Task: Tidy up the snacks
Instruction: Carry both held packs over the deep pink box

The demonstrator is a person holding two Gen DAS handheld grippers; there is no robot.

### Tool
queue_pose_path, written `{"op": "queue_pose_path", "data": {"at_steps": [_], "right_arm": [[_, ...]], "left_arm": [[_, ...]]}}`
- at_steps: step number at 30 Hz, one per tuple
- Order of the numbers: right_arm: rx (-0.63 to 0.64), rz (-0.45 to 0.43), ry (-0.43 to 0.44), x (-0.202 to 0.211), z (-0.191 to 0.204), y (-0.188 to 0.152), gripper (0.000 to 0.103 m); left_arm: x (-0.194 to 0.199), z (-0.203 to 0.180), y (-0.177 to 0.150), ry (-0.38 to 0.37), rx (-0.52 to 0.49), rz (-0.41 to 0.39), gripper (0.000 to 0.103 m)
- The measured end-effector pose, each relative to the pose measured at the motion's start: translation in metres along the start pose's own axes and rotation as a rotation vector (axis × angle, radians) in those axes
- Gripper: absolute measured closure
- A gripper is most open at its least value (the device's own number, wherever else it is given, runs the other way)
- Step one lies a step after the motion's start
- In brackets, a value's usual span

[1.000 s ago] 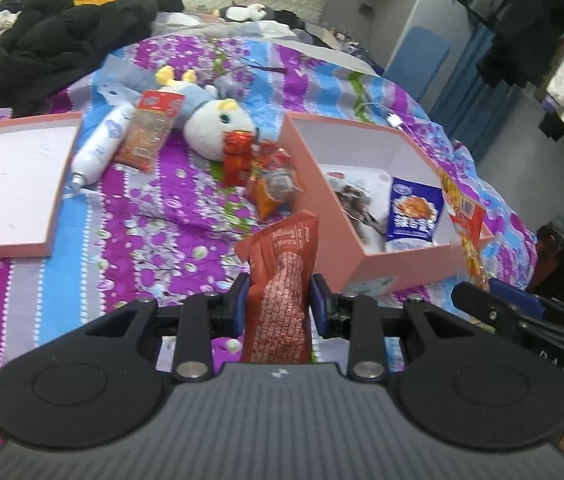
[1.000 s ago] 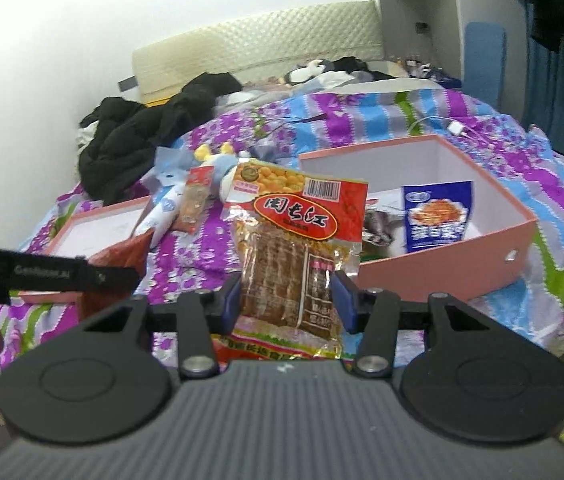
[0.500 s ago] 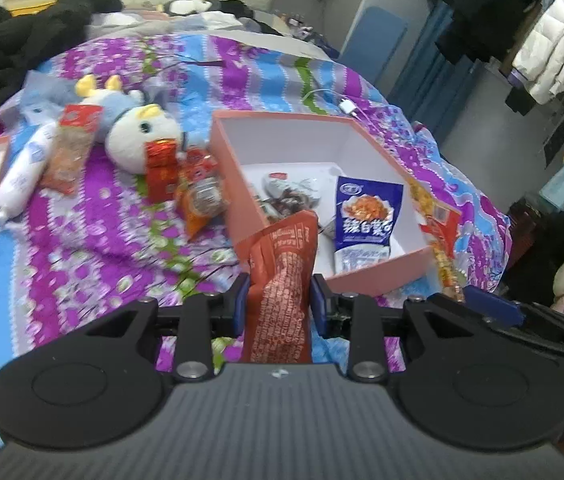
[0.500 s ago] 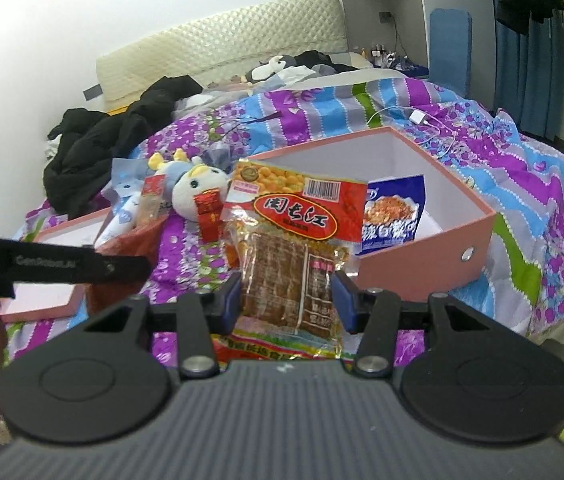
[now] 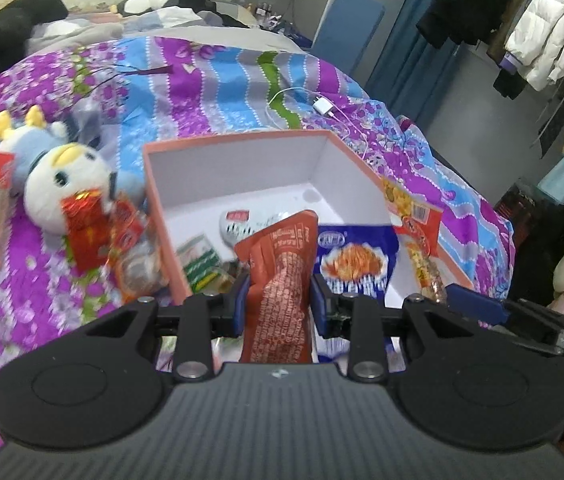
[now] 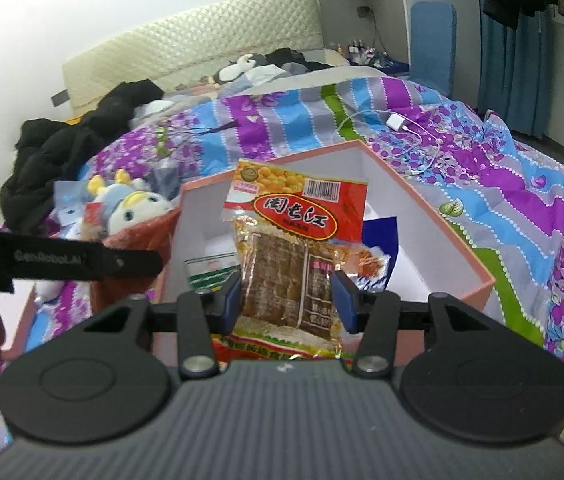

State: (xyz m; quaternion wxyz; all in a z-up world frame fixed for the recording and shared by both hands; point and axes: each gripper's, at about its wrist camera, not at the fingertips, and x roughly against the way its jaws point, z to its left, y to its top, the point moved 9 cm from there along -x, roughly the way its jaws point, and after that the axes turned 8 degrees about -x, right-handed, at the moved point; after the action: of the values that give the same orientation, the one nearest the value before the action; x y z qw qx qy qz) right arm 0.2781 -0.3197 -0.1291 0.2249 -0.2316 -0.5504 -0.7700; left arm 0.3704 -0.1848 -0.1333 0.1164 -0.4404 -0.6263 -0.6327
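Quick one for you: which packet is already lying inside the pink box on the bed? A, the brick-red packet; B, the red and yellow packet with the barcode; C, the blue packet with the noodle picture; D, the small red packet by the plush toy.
C: the blue packet lies on the floor of the pink box, while the brick-red packet sits in the left gripper and the barcode packet in the right gripper.

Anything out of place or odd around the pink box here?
Nothing spilled or damaged. The odd ones out: a plush toy lies among the loose snack packets left of the pink box, and a white charger with its cable trails on the bedspread behind it. Both grippers hold packets over the box.
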Motion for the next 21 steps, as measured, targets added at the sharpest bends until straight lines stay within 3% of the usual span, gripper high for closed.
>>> {"op": "queue_pose_path", "data": {"at_steps": [11, 18, 19, 21], "right_arm": [[-0.032, 0.049, -0.013, -0.073, -0.026, 0.017, 0.052], [-0.058, 0.08, -0.027, -0.101, -0.035, 0.019, 0.05], [-0.06, 0.084, -0.03, -0.102, -0.035, 0.018, 0.049], [-0.065, 0.094, -0.035, -0.103, -0.036, 0.018, 0.037]], "left_arm": [[-0.093, 0.007, 0.036, -0.026, -0.017, 0.069, 0.067], [-0.116, 0.016, 0.04, -0.023, -0.012, 0.074, 0.066], [-0.117, 0.018, 0.041, -0.022, -0.011, 0.07, 0.066], [-0.114, 0.02, 0.041, -0.022, -0.002, 0.069, 0.058]]}}
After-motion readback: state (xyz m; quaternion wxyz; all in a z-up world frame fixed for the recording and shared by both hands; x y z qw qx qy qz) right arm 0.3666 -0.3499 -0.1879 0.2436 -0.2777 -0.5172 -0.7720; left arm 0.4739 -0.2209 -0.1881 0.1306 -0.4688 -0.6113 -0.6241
